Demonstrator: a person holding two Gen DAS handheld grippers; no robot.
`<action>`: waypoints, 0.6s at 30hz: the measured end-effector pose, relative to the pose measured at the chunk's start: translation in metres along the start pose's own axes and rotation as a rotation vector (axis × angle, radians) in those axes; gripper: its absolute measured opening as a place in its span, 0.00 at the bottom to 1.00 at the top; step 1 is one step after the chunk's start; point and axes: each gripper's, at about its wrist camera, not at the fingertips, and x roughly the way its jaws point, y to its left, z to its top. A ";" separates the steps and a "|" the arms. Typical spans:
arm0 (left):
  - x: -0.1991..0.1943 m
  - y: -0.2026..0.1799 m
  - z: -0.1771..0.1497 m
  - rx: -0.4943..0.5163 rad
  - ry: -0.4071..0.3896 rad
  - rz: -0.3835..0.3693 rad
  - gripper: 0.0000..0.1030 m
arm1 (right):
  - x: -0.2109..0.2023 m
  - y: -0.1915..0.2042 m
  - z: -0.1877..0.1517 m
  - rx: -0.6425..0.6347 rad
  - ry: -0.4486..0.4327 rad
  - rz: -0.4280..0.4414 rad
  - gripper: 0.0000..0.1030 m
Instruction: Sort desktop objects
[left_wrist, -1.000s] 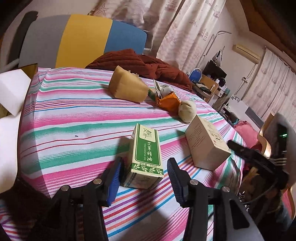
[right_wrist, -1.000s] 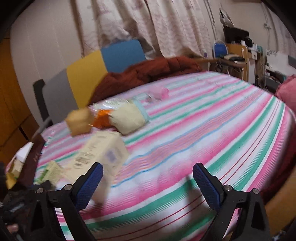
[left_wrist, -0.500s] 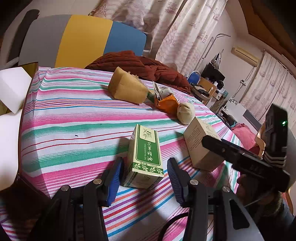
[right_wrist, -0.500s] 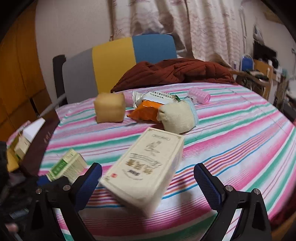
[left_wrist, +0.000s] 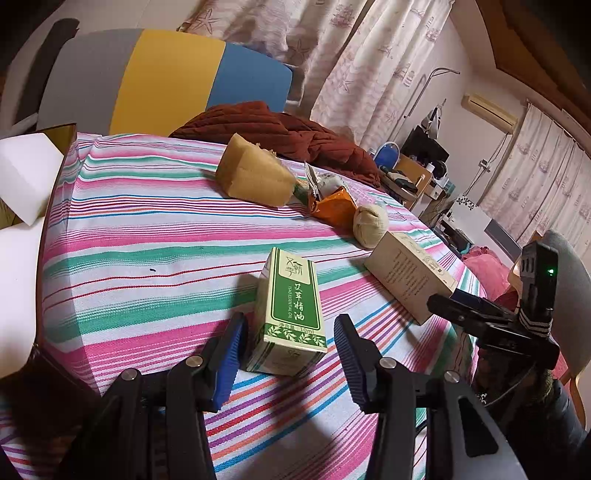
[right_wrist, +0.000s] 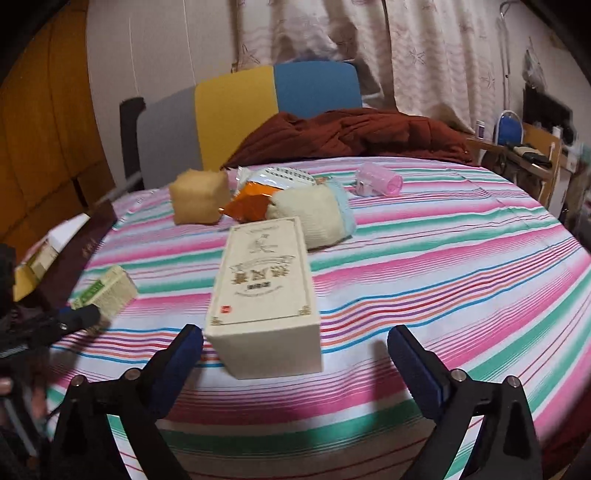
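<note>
- The left gripper (left_wrist: 290, 356) sits low over a striped tablecloth (left_wrist: 147, 236), its two blue-padded fingers spread apart and gripping nothing.
- A small green and white box (left_wrist: 290, 314) lies flat on the cloth with its near end in the gap between those fingers. The left pad is just beside the box's side; the right pad stands clear of it.
- The right gripper (right_wrist: 295, 363) is also spread wide and holding nothing.
- A larger cream box (right_wrist: 264, 295) lies flat on the cloth just ahead of the right gripper, its near end between the fingers and closer to the left one. Neither pad touches it.
- In the left wrist view the cream box lies to the right of the green box, a little apart from it.
- Beyond the boxes lies a cluster: a pale cloth bundle (right_wrist: 312, 214), an orange packet (right_wrist: 251, 206) and a tan block (right_wrist: 197, 201), close together.
- A pink roller (right_wrist: 378, 184) lies further back, to the right of the cluster.
- At the far edge of the cloth rests a heap of dark red fabric (right_wrist: 351, 136), with a grey, yellow and blue chair back (right_wrist: 236, 110) behind it.
</note>
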 end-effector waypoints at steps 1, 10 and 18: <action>0.000 0.000 0.000 0.000 0.000 0.000 0.48 | 0.000 0.001 0.001 0.000 -0.002 0.007 0.99; 0.000 0.000 0.001 -0.001 0.000 -0.001 0.48 | 0.015 0.009 0.013 -0.006 0.007 -0.006 0.99; 0.001 0.000 0.001 0.001 0.000 0.002 0.48 | 0.024 0.010 0.024 0.015 -0.021 -0.005 0.86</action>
